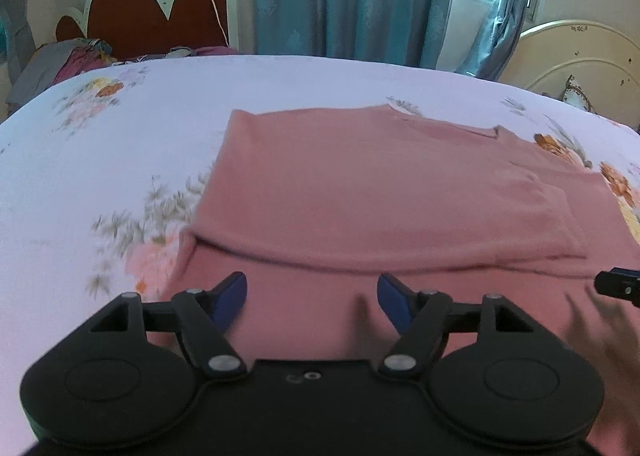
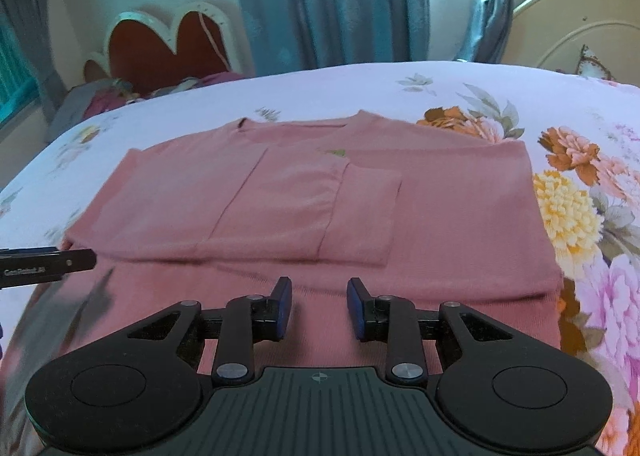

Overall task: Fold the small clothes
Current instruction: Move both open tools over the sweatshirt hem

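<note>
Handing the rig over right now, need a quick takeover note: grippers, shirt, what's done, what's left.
Left gripper: open, nothing between the jaws, over the near part of the pink shirt.
Right gripper: jaws narrower but apart, nothing held, also over the near part of the shirt.
Shirt lies flat on the flowered bedsheet, collar at the far end.
Done: both sleeves folded in over the middle.
Left: probably fold the near hem up toward the collar, then smooth it.
</note>
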